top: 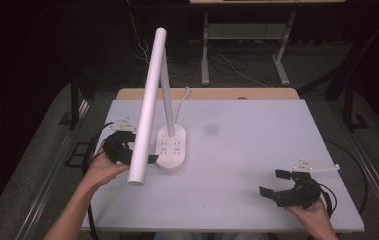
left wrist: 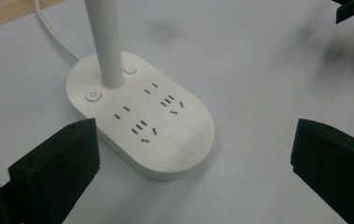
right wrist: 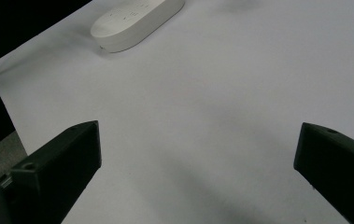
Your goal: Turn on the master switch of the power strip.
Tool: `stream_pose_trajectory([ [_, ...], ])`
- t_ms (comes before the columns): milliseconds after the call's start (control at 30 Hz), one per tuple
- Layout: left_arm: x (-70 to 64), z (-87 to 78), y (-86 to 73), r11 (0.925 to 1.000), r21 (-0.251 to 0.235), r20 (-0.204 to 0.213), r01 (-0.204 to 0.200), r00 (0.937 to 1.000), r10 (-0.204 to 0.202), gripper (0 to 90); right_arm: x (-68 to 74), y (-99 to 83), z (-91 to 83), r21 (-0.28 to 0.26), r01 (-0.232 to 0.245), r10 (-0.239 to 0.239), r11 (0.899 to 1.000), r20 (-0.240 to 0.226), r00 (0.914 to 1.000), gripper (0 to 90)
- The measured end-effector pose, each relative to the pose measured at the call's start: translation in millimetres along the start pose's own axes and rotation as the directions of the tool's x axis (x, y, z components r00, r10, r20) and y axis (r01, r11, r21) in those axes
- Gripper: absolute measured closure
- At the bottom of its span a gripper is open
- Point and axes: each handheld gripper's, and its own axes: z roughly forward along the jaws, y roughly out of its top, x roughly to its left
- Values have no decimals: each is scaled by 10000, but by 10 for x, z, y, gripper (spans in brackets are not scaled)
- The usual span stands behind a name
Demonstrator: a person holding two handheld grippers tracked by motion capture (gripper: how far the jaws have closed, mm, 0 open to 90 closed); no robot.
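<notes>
Dark floor and the legs of another desk frame a pale table (top: pixel 257 150) with a wooden strip along its far edge. Left of its middle stands a white desk lamp (top: pixel 149 100): an oval base (left wrist: pixel 142 116) with sockets, two round buttons and a smooth oval patch, a thin stem rising from the base's far end, and a long tubular head slanting down toward the person. A white cord (left wrist: pixel 53 32) runs off the base toward the far edge.

The left gripper (top: pixel 127 150) is just beside the base on its left, partly behind the lamp head in the high view, jaws spread wide and holding nothing; its own view looks straight at the base. The right gripper (top: pixel 279 185) rests well apart at the near right of the table, jaws also wide apart and empty.

The lamp looks like hard, smooth plastic, so it is likely stiff and somewhat slippery between hard jaws. The base probably carries most of the weight, while the long head gives leverage that could tip it. The stem seems the best hold for moving it; the head tube suits tilting. The buttons need only a light press with one jaw tip.
</notes>
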Motion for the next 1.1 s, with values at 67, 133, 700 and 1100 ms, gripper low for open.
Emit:
stream_pose_trajectory([
  [67, 27, -2, 21, 10000, -17, -9, 17, 10000, -17, 2, -1, -2, 0, 1, 7, -7, 10000, 20, 10000, 2],
  [133, 61, 5, 44, 10000, 49, -48, 17, 10000, -17, 3, 3, -3, -1, -41, -12, 13, 10000, 76, 10000, 2],
  [700, 338, 49, 213, 9986, 336, -317, 407, 9987, -396, 57, 3, -8, -11, -46, -74, 74, 10000, 85, 9999, 2],
  [1100, 498, 155, 264, 9976, 429, -411, 548, 9977, -531, 136, 0, -10, -6, -40, 1, -1, 10000, 82, 10000, 2],
])
